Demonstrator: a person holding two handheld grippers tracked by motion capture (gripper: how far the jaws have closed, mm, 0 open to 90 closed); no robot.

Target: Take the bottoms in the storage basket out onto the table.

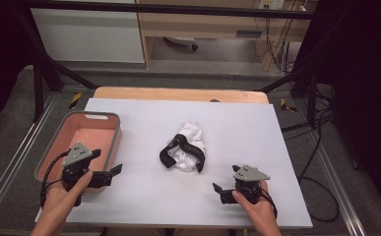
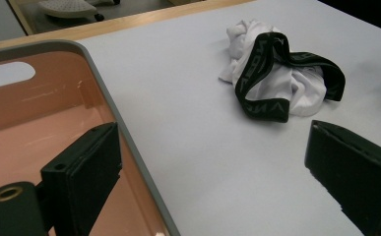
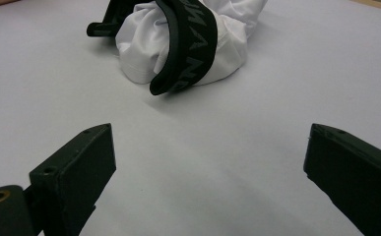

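A crumpled white garment (image 1: 188,142) with a black lettered waistband (image 1: 171,150) lies in the middle of the white table cover (image 1: 247,128). In the left gripper view the garment (image 2: 276,78) sits ahead and to the right; in the right gripper view the garment (image 3: 188,39) sits straight ahead. My left gripper (image 1: 107,161) is open and empty, hovering over the near right rim of a pink bin (image 1: 95,116). My right gripper (image 1: 219,192) is open and empty, low over the cover, near and to the right of the garment, pointing left toward it.
The pink bin (image 2: 109,93) has a grey rim and a handle slot, and its inside looks bare. Beyond the table's wooden far edge (image 1: 178,92) stand a metal frame, cabinets and hanging cables. Bare cover lies between the two grippers.
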